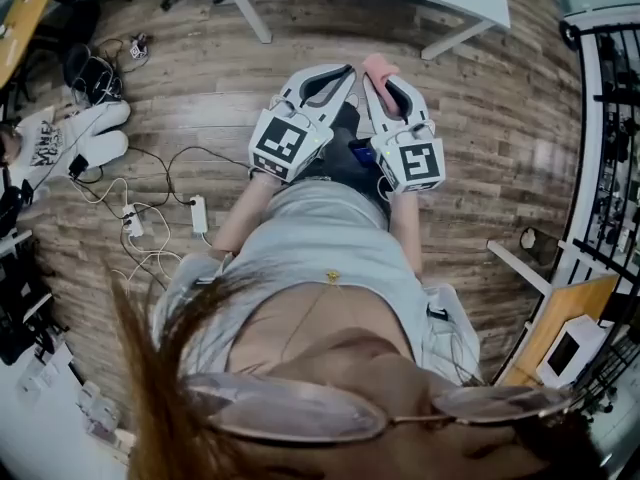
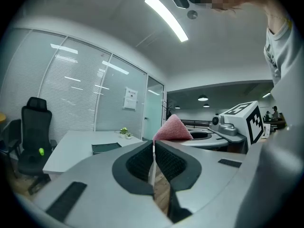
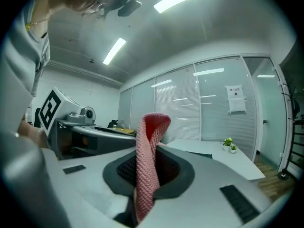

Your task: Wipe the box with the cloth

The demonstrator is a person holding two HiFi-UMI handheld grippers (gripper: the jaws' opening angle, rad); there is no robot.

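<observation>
Your right tongs (image 3: 152, 148) pinch the pink cloth (image 3: 145, 179), which stands up folded. Your left tongs (image 2: 154, 148), just beside, are pressed together.

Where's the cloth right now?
Head view, centre top: the pink cloth is pinched in the right gripper, poking past its tips, beside the left gripper.

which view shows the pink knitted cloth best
Right gripper view: the pink knitted cloth stands large and centred, pinched by the right gripper. The left gripper view shows only its tip; the head view, a pink bit.
</observation>
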